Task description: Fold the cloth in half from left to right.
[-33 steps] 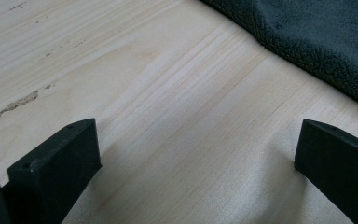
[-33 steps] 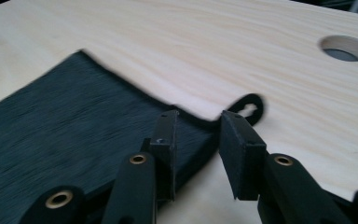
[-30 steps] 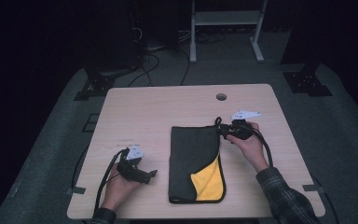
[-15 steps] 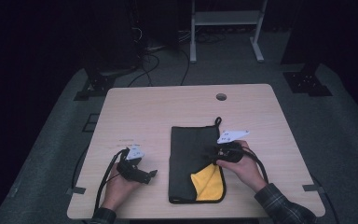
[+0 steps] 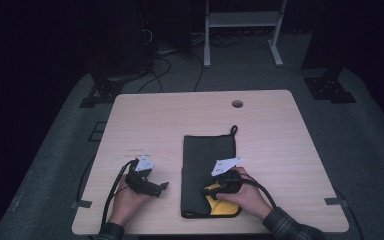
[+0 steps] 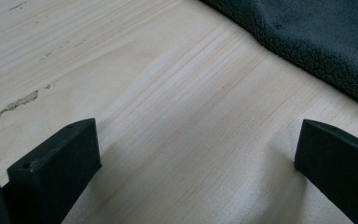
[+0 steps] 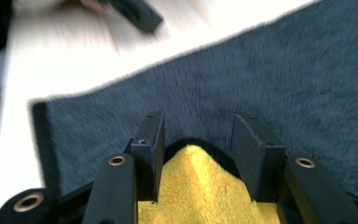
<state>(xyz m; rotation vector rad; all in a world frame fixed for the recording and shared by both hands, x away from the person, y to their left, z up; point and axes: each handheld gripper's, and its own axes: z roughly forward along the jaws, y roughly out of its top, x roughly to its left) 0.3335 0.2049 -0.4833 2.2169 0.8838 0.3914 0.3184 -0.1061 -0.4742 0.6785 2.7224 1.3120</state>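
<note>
A dark grey fleece towel [image 5: 207,165] with a yellow underside [image 5: 225,206] lies mid-counter [image 5: 180,120], unlabelled. The right gripper [image 7: 198,140] hovers over its turned-up yellow corner, fingers just opening, seemingly gripping nothing. The left gripper [image 6: 191,154] rests beside the towel, fingers wide.

Dark grey fleece cloth [image 5: 208,165], yellow lining patch [image 7: 200,186] at 6 o'clock; pale wood-grain table [image 5: 180,115]; black grippers.

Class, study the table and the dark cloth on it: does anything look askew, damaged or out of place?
Mostly tidy. The cloth lies flat on the table, but its near right corner is turned back, showing the yellow side under the right gripper. The tabletop shows a scratch.
</note>
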